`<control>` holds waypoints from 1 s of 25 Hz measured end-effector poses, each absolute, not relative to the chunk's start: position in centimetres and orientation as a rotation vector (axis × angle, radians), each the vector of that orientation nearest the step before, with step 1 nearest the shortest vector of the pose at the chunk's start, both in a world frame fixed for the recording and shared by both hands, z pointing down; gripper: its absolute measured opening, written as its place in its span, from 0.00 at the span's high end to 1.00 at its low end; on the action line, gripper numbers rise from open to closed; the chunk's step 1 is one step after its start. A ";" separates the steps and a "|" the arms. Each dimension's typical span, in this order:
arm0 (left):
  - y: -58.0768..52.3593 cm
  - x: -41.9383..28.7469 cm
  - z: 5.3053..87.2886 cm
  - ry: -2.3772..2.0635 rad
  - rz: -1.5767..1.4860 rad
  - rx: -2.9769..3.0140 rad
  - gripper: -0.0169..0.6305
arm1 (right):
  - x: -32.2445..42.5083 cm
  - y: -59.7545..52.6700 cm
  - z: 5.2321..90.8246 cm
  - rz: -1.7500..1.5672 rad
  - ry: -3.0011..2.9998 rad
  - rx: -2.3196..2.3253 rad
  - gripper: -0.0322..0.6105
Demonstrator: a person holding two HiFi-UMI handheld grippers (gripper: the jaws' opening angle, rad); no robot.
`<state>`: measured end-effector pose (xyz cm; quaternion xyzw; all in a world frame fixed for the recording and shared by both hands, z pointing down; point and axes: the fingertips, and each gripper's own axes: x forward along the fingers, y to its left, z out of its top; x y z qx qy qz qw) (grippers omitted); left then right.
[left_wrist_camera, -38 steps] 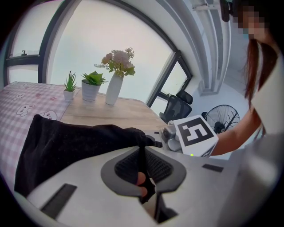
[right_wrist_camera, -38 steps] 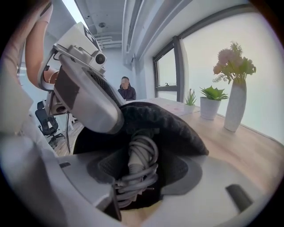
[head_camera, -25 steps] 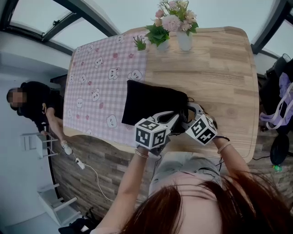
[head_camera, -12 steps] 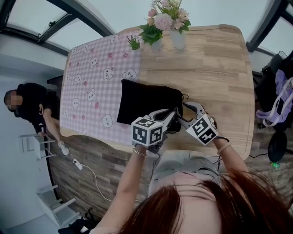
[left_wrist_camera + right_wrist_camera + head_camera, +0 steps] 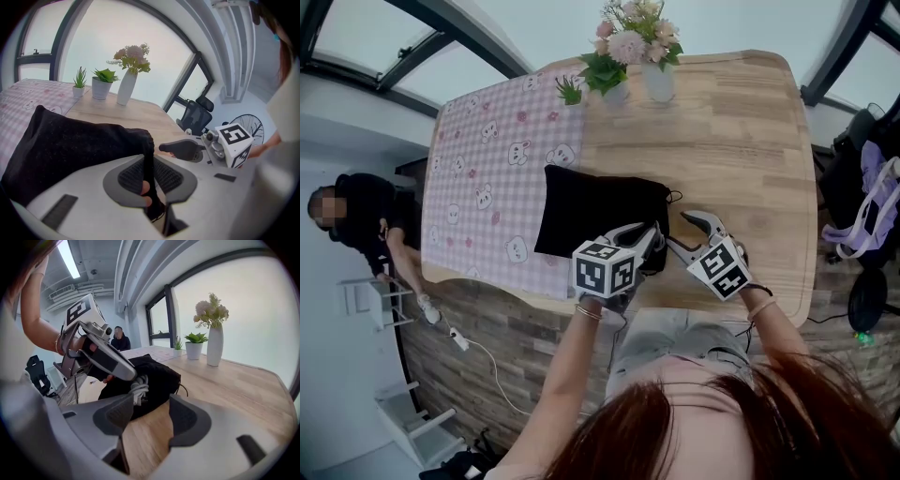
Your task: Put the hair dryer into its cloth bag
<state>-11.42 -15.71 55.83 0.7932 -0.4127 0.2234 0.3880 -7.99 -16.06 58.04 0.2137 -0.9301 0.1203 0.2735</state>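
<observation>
Cloth bag (image 5: 75, 145) is laid flat on the desk (image 5: 234, 380), its mouth hem pinched in the left claw (image 5: 150, 168); hair dryer judged inside, only coiled cord (image 5: 138, 386) seen at the mouth, just ahead-left of the right claw (image 5: 150, 416), whose wide jaws are closing, nothing between.

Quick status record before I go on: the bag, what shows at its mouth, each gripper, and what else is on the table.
bag: black cloth bag lying on the wooden table, its left edge over the checked cloth
bag mouth: coiled white cord showing; rest of the hair dryer not in sight
left gripper: shut on the bag's rim
right gripper: jaws closing, nothing between them, bare wood below, just short of the bag's mouth
far edge: vase of flowers
</observation>
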 end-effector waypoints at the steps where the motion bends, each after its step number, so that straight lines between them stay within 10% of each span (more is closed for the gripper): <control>1: -15.7 -11.3 55.9 -1.050 0.570 2.016 0.92 | -7.8 -16.0 58.1 0.326 -2.501 0.577 0.58; 25: -15.2 -9.4 56.7 -1.151 0.612 2.009 0.70 | -4.3 -14.2 58.0 0.345 -2.498 0.592 0.59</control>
